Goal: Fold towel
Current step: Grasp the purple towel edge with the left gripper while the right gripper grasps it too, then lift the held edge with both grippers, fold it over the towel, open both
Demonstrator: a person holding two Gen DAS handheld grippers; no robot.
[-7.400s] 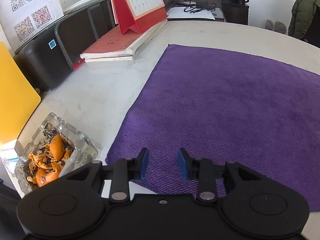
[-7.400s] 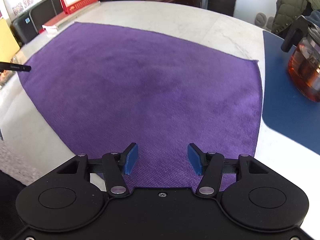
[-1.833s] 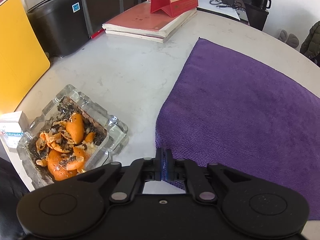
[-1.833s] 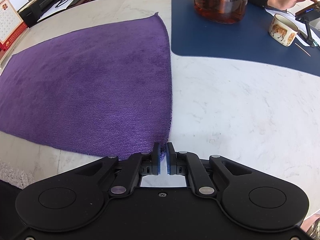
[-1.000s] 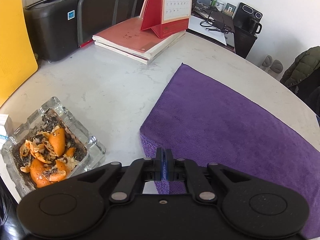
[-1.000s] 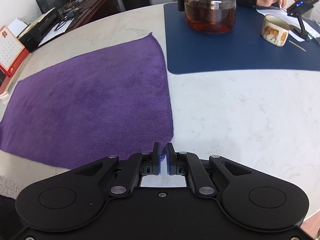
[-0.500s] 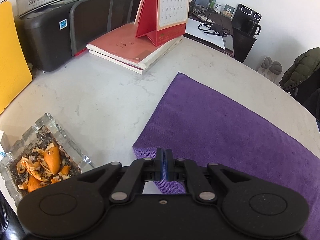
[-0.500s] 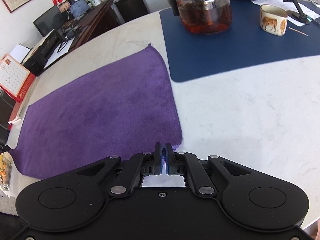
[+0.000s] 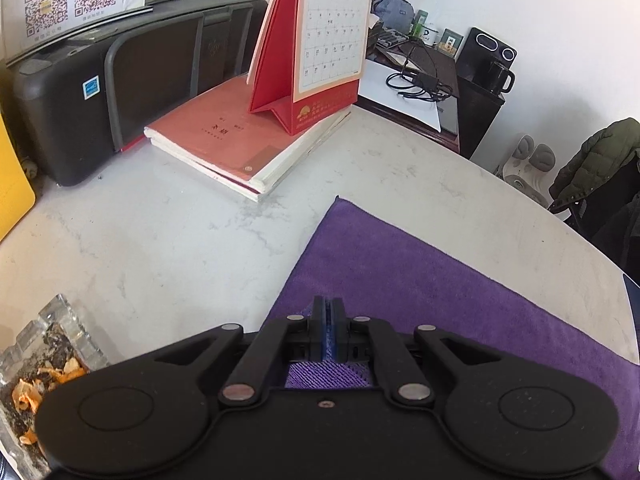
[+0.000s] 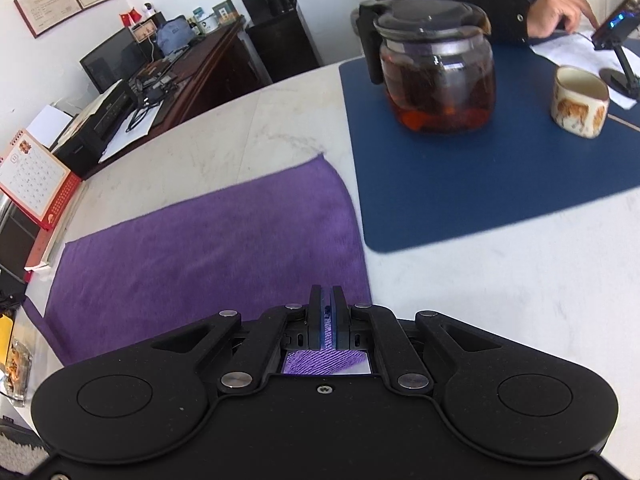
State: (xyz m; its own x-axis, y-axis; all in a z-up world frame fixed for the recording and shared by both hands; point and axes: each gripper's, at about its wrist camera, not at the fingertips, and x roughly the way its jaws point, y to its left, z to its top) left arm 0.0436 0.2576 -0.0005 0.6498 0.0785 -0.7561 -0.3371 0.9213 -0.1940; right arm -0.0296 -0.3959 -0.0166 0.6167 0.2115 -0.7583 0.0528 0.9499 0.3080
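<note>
A purple towel point(image 9: 420, 280) lies on the white marble table point(image 9: 160, 240). My left gripper point(image 9: 328, 312) is shut on the towel's near left corner, with purple cloth pinched between its blue pads. In the right wrist view the same towel point(image 10: 208, 252) stretches away to the left, and my right gripper point(image 10: 327, 304) is shut on its near right corner. Both held corners are lifted off the table and carried over the flat part of the towel. The cloth under the two grippers is hidden by their black bodies.
Left of the towel: a stack of red books point(image 9: 240, 144) with a desk calendar point(image 9: 320, 40), a black printer point(image 9: 100, 92), a glass ashtray of orange peel point(image 9: 44, 360). Right: a blue mat point(image 10: 480, 168) with a glass teapot point(image 10: 436, 76) and cup point(image 10: 580, 104); a person's hand point(image 10: 560, 8) behind.
Both grippers, still shut on their corners, have risen and moved forward over the towel, drawing its near edge toward the far edge. The ashtray has slid toward the lower left of the left view.
</note>
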